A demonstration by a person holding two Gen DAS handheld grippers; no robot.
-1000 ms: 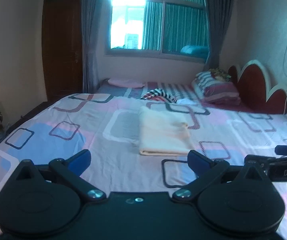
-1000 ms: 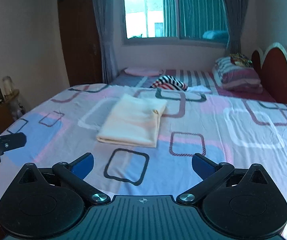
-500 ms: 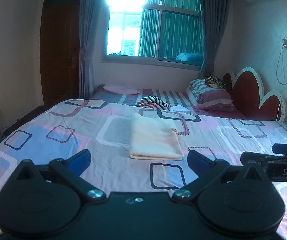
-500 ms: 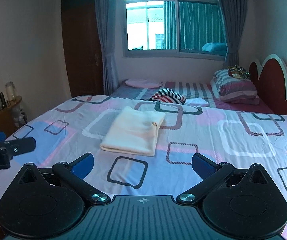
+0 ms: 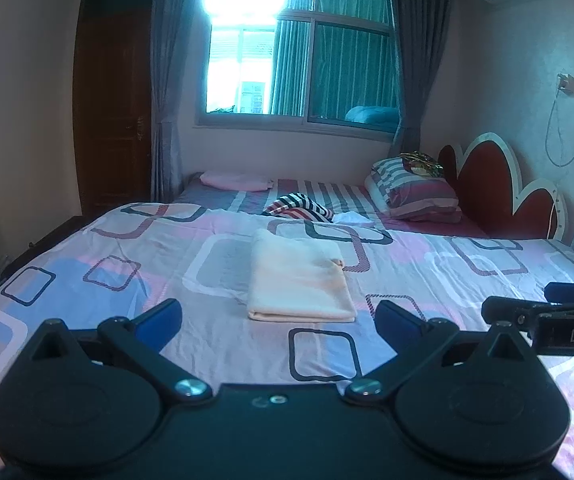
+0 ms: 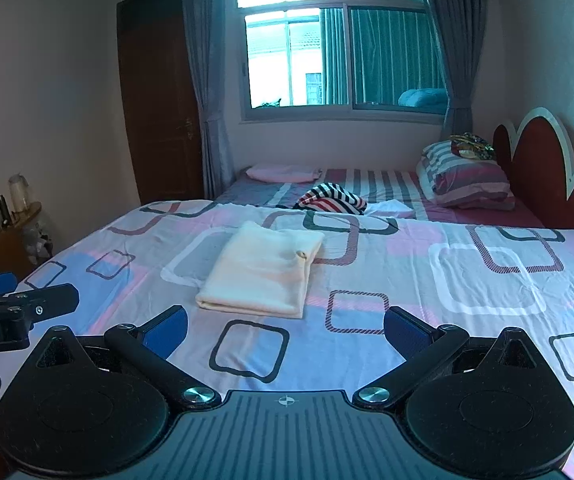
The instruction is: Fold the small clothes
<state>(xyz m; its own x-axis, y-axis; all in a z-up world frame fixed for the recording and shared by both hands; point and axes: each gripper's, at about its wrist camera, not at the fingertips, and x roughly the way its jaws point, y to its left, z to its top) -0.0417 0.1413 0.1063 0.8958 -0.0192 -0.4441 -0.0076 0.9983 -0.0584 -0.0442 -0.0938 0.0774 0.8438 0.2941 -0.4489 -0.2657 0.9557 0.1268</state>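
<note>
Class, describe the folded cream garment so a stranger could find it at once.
Start at the bed with the quilt of coloured squares. Near its middle, short of the striped garment, lies the cream garment. It alone is plain, pale and folded flat into a rectangle.

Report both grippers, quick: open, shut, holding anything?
Left gripper: open, holding nothing, apart from the folded cream garment.
Right gripper: open, holding nothing, also apart from it.

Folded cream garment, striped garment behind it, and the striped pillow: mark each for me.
Folded cream garment (image 6: 263,270), right wrist view, middle of its top layer.
Striped garment (image 6: 333,199), right wrist view, centre of the bundle.
Striped pillow (image 5: 415,194), left wrist view, its front face.
</note>
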